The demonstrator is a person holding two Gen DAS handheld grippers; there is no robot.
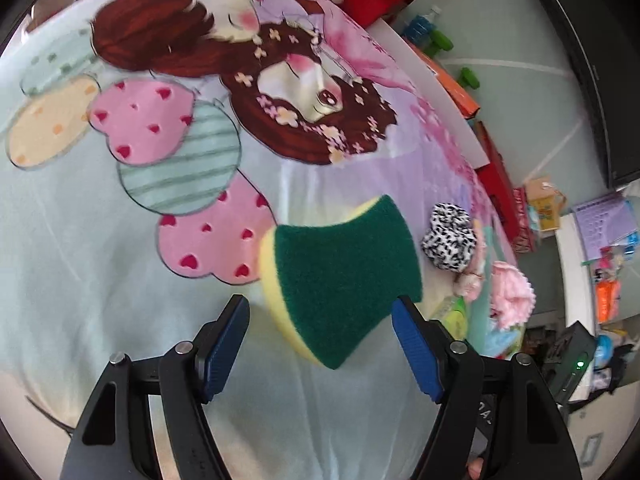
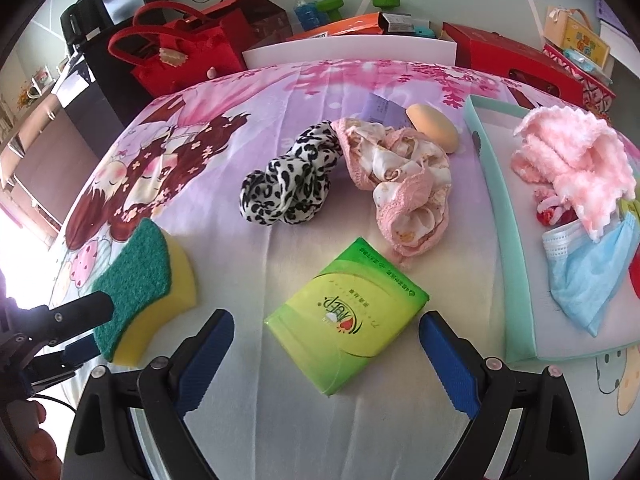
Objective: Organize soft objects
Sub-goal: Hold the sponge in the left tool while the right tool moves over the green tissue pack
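Observation:
A green and yellow sponge (image 1: 340, 276) lies on the printed bedsheet, its near end between the open jaws of my left gripper (image 1: 320, 340). It also shows in the right wrist view (image 2: 148, 292), with the left gripper's finger (image 2: 80, 312) at its near end. My right gripper (image 2: 326, 344) is open around a green tissue pack (image 2: 344, 314), not touching it. A leopard-print cloth (image 2: 288, 184), a pink floral cloth (image 2: 404, 184) and an orange soap-shaped sponge (image 2: 434, 126) lie beyond.
A mint tray (image 2: 500, 216) at right holds a pink fluffy towel (image 2: 576, 160), a blue face mask (image 2: 588, 276) and a small red item. Red bags, boxes and a white board (image 2: 348, 50) line the far edge.

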